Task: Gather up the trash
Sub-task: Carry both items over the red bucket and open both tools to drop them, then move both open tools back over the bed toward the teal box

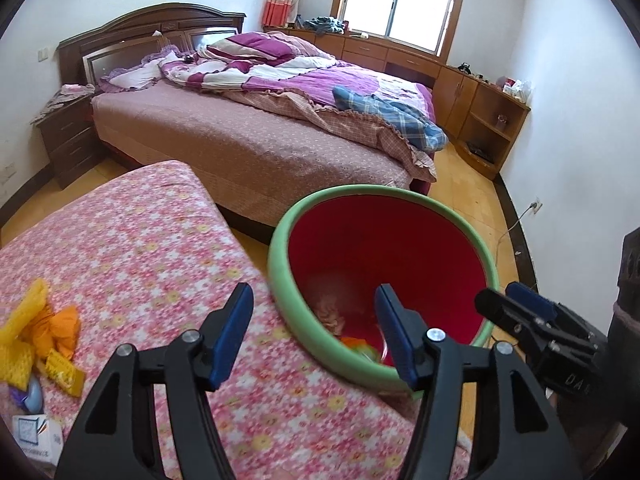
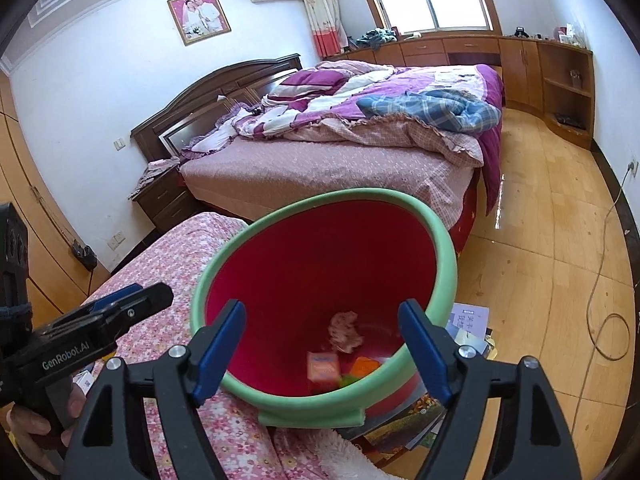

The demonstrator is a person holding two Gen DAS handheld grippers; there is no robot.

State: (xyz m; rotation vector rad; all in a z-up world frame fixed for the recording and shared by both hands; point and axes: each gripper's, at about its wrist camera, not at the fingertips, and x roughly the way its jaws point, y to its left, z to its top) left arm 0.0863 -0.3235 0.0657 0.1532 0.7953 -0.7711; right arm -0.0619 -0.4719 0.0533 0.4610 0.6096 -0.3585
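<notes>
On the far left of the left wrist view, a heap of trash is seen on the pink floral cloth (image 1: 160, 240) of the tabletop: a yellow foam net (image 1: 18, 332), an orange wrapper (image 1: 66, 330) touching it, a flat yellow packet (image 1: 66, 376) just below, and a white carton (image 1: 34, 436) at the bottom edge. No clear long axis is shown by the heap; the net runs roughly up and down the picture and looks soft and crushable, while the orange wrapper looks crumpled.

The left tongs (image 1: 316, 336) are held open and empty, with one finger over the cloth and the other over the mouth of the bin. The heap lies well to their left and somewhat toward the camera, so a swing leftward is judged necessary. The left hand is judged the nearer.

Further right, the red bin with a green rim (image 2: 440, 240) stands against the tabletop edge. Inside it are a crumpled tissue (image 2: 344, 330), a small orange box (image 2: 324, 368) and other coloured scraps. The right tongs (image 2: 324, 354) are spread wide over the bin mouth, with nothing between the fingers. Booklets (image 2: 468, 320) lie on the floor beside the bin.
</notes>
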